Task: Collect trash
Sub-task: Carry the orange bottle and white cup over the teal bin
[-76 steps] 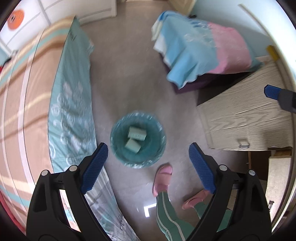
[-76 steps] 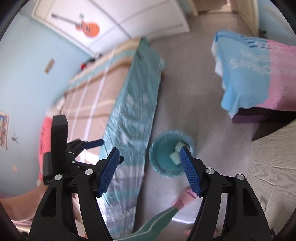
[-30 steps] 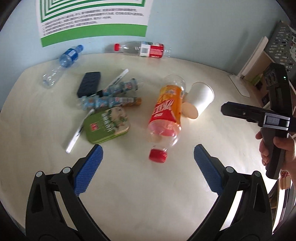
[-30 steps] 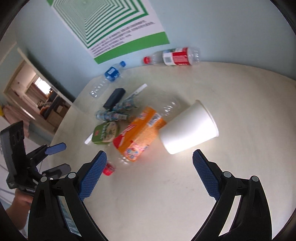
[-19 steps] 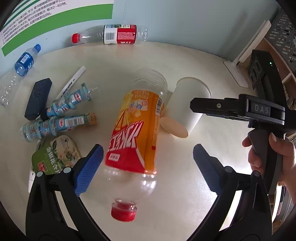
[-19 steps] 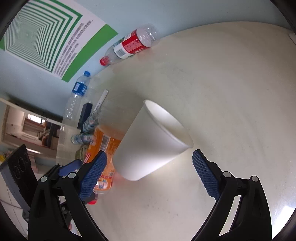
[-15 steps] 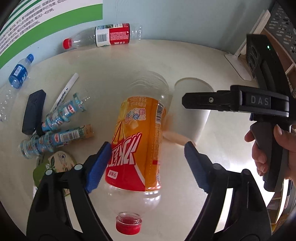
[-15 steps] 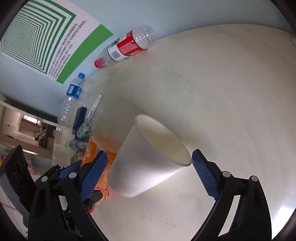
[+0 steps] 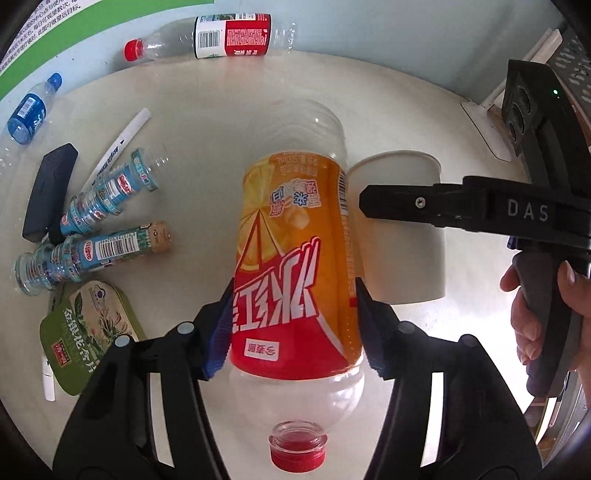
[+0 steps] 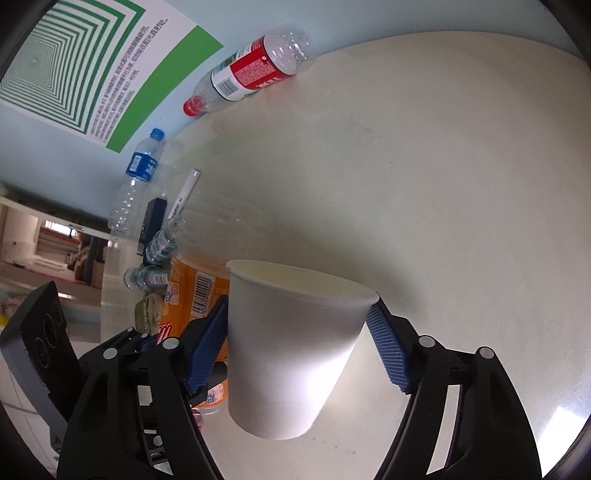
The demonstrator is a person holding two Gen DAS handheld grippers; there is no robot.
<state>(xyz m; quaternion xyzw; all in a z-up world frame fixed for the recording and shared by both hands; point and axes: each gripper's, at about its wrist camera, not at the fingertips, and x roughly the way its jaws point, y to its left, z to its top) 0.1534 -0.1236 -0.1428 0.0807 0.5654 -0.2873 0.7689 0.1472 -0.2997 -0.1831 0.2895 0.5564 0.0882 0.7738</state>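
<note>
My left gripper (image 9: 295, 328) is shut on a large clear bottle with an orange and red label (image 9: 295, 266); its red cap (image 9: 298, 452) points toward me. My right gripper (image 10: 297, 347) is shut on a white paper cup (image 10: 291, 347), held upright with its open mouth up. The cup also shows in the left wrist view (image 9: 402, 236) beside the bottle, behind the right gripper's black finger (image 9: 443, 210). The orange bottle shows in the right wrist view (image 10: 192, 295) to the left of the cup.
On the round cream table (image 9: 369, 110) lie a red-labelled bottle (image 9: 207, 35), a blue-labelled bottle (image 9: 27, 110), two small crushed bottles (image 9: 96, 221), a white marker (image 9: 118, 147), a black case (image 9: 48, 192) and a green tin (image 9: 88, 325). A green poster (image 10: 74, 66) hangs on the wall.
Both grippers moved in and closed, the left on the orange bottle and the right on the paper cup. The cup went from lying on its side to upright.
</note>
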